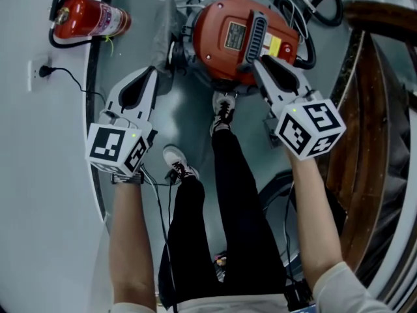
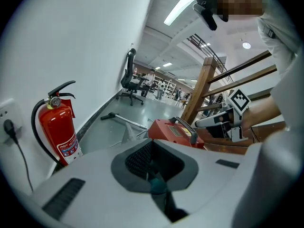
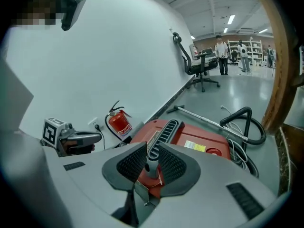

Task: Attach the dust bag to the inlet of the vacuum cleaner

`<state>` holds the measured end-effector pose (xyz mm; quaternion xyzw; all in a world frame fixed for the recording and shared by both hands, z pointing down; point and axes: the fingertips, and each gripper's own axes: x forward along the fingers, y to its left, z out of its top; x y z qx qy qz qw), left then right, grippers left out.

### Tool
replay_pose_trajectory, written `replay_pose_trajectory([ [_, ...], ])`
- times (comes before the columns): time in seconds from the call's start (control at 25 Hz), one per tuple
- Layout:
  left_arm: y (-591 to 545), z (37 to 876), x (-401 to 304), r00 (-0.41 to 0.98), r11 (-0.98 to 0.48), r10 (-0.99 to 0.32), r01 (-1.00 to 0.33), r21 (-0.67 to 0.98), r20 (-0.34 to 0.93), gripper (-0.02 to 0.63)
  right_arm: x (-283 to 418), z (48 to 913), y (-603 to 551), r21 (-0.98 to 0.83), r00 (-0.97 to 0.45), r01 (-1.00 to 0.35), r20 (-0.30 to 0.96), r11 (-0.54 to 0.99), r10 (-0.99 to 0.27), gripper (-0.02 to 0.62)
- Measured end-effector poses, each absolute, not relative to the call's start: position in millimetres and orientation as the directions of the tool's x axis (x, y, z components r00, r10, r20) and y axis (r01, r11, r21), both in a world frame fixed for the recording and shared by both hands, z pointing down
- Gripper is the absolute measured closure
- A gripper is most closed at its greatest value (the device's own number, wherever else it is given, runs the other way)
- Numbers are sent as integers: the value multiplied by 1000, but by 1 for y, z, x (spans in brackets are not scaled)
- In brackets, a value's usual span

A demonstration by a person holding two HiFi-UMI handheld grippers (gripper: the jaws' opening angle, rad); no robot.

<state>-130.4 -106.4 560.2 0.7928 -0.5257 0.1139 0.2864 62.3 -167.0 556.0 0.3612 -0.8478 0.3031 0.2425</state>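
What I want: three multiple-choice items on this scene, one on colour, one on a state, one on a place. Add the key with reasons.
1. The round plastic vacuum cleaner is: A blue; B red; C yellow.
2. The right gripper is: A shut on the vacuum cleaner's grey ribbed handle; B wide open, empty; C shut on a cloth.
3. The red cylindrical fire extinguisher stands: A on the vacuum cleaner; B against the white wall; C in the right gripper.
Key: B, its shell is plainly red; A, the pads press the handle's sides; B, it stands upright beside the wall.
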Motion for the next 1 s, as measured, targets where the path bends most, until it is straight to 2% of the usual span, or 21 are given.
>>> replay_pose_trajectory([
  [0.24, -95, 545, -126, 434, -295, -760, -894, 338, 484, 604, 51, 534, -158, -272, -627, -731, 630, 626, -458, 543],
  [1.0, -57, 429, -116, 466, -368, -757, -884, 289, 459, 604, 35, 398, -118, -186, -686, -662, 541, 726, -487, 565],
])
